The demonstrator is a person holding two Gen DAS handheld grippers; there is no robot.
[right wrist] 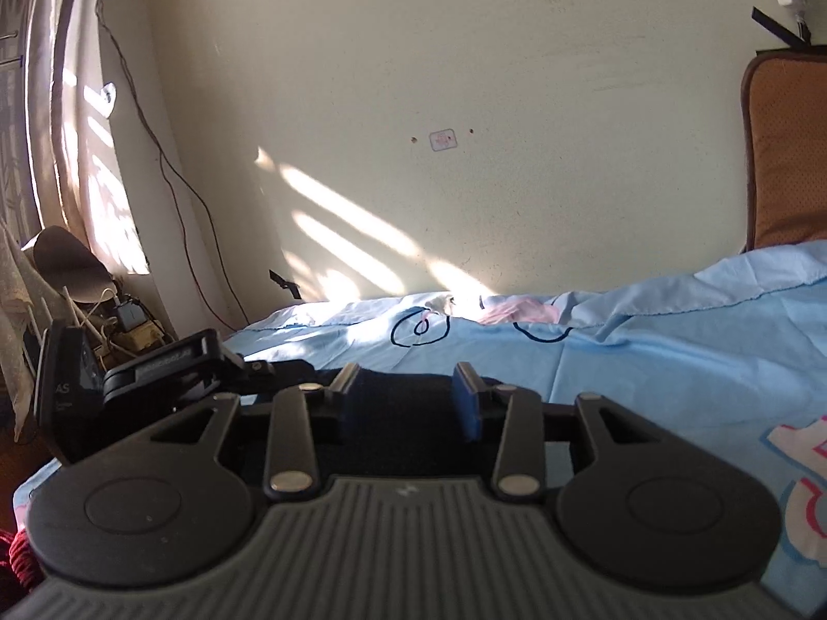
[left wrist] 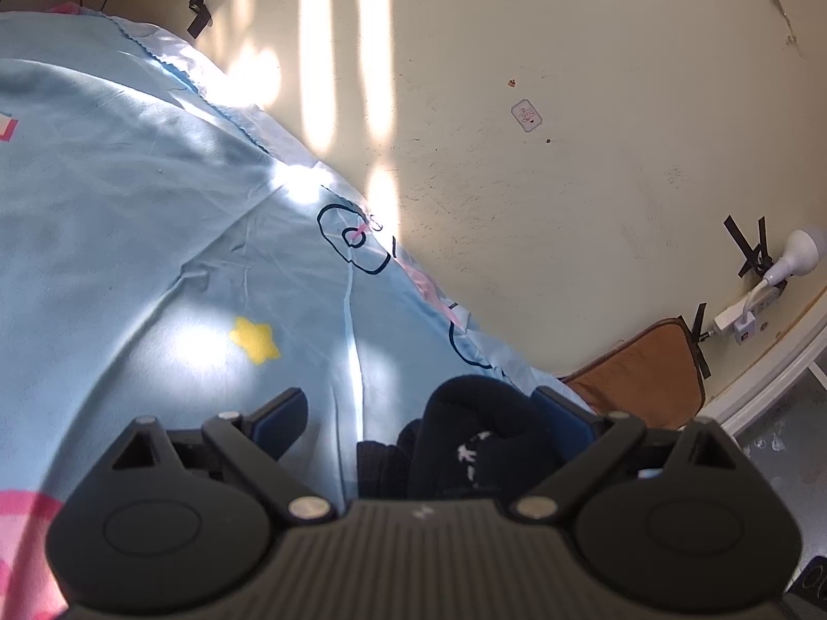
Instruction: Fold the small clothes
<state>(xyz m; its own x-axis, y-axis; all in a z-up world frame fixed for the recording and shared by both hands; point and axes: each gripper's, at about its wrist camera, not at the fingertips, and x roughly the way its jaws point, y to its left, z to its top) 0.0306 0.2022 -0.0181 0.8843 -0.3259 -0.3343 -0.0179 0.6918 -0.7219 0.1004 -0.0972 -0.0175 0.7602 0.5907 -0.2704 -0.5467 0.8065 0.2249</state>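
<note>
Left wrist view: black two-finger left gripper [left wrist: 421, 416] spread wide over a pale blue cartoon-print bedsheet [left wrist: 155, 237], a rumpled black knit garment with white flecks [left wrist: 480, 439] bunched against its right blue pad. Right wrist view: black right gripper [right wrist: 408, 403] half spread, dark cloth [right wrist: 408, 434] lying between unpressed pads, beside a cream wall [right wrist: 413, 77].

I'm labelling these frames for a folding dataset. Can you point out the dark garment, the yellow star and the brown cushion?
dark garment [left wrist: 480, 429], left wrist view, its rounded top fold.
yellow star [left wrist: 254, 339], left wrist view, the star's centre.
brown cushion [right wrist: 788, 155], right wrist view, its front face.
</note>
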